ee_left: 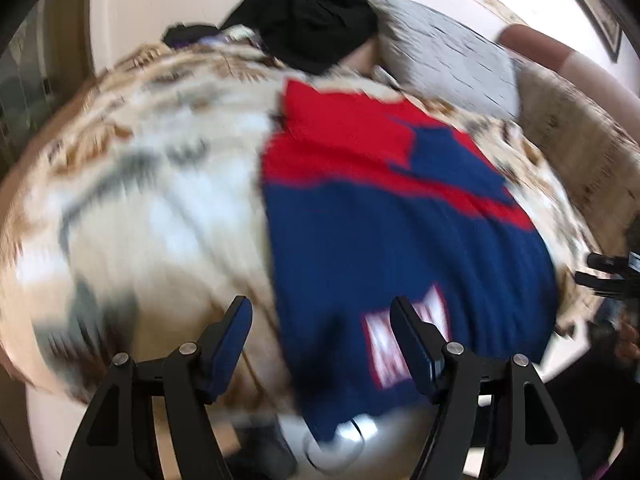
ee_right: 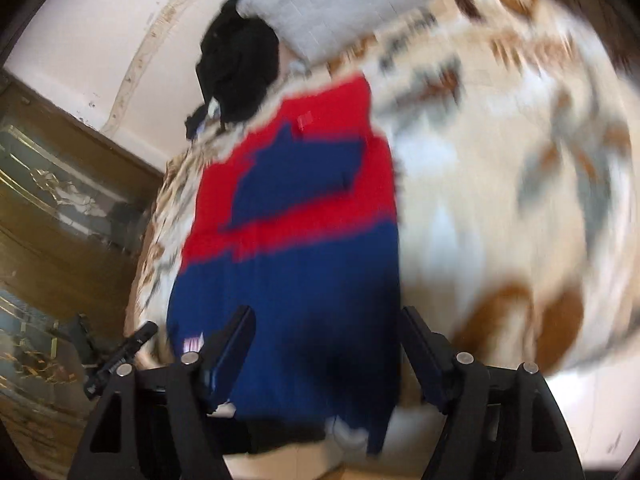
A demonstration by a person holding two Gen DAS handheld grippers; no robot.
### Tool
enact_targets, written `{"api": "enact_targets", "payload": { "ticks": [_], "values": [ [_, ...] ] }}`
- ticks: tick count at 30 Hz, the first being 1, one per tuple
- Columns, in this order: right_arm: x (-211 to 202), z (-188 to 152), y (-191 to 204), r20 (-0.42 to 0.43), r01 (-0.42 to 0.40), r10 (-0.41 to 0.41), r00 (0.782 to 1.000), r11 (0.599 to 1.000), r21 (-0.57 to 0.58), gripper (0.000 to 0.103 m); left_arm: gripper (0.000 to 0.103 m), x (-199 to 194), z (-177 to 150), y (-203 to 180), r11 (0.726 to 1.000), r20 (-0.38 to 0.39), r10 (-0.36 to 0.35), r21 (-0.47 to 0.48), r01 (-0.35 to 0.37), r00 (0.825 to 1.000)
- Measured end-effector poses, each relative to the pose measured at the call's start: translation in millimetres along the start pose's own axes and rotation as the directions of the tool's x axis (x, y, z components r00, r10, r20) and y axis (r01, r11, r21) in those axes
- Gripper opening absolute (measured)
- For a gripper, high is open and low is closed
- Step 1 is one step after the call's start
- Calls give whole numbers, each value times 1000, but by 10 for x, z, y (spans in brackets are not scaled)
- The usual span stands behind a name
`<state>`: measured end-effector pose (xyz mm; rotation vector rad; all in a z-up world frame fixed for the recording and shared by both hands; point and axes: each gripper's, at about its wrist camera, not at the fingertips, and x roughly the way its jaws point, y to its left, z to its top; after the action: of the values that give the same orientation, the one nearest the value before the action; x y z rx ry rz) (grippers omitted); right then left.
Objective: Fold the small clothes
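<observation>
A small red and navy garment point(ee_left: 380, 216) lies flat on a beige patterned blanket point(ee_left: 152, 184), with a white logo patch point(ee_left: 404, 344) near its near hem. My left gripper point(ee_left: 322, 316) is open and empty above the garment's near left edge. In the right wrist view the same garment point(ee_right: 296, 240) lies lengthwise, red part far. My right gripper point(ee_right: 328, 324) is open and empty above its near navy end. The other gripper point(ee_right: 120, 352) shows at the left; the right one point(ee_left: 608, 276) shows at the right edge of the left wrist view. Both views are motion-blurred.
A black garment pile point(ee_left: 316, 20) and a grey pillow point(ee_left: 448, 56) lie at the far end of the bed. A wooden cabinet with glass point(ee_right: 60, 208) stands beside the bed. Wide blanket area point(ee_right: 520, 200) lies to the garment's right.
</observation>
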<state>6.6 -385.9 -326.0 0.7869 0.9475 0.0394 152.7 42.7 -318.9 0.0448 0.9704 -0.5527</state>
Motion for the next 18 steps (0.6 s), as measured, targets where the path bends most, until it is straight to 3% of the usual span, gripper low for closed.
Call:
{"api": "enact_targets", "payload": {
  "ticks": [6,10,12,14,16,17,18],
  "values": [
    [414,-450,-44,-119,124,-124,985,992,-2,77,72,69,-341,36,993,-91,-37,-116,27,995],
    [614,-509,-16,-93,240,-244,965,969,-61,77,72,241,-434,151,976,-168,-53,-216,16,984],
    [728,-538,-53,-109,235,-237,965,971,-32,77,72,342,-473,151,971,-206,-39,-238,-12,978],
    [821,-560,-63,-117,181,-177,977,983,20,77,72,434,-510,139,963,-220,-70,-268,9,973],
    [825,-584,-74,-104,125,-120,987,991,43,65,71,509,-531,131,954,-226,-109,-296,38,968],
    [802,-584,-62,-105,95,-89,990,994,49,52,53,537,-547,131,948,-229,-126,-314,50,965],
    [761,-586,-49,-102,87,-81,991,995,48,40,30,535,-567,129,944,-223,-148,-322,71,964]
  ]
}}
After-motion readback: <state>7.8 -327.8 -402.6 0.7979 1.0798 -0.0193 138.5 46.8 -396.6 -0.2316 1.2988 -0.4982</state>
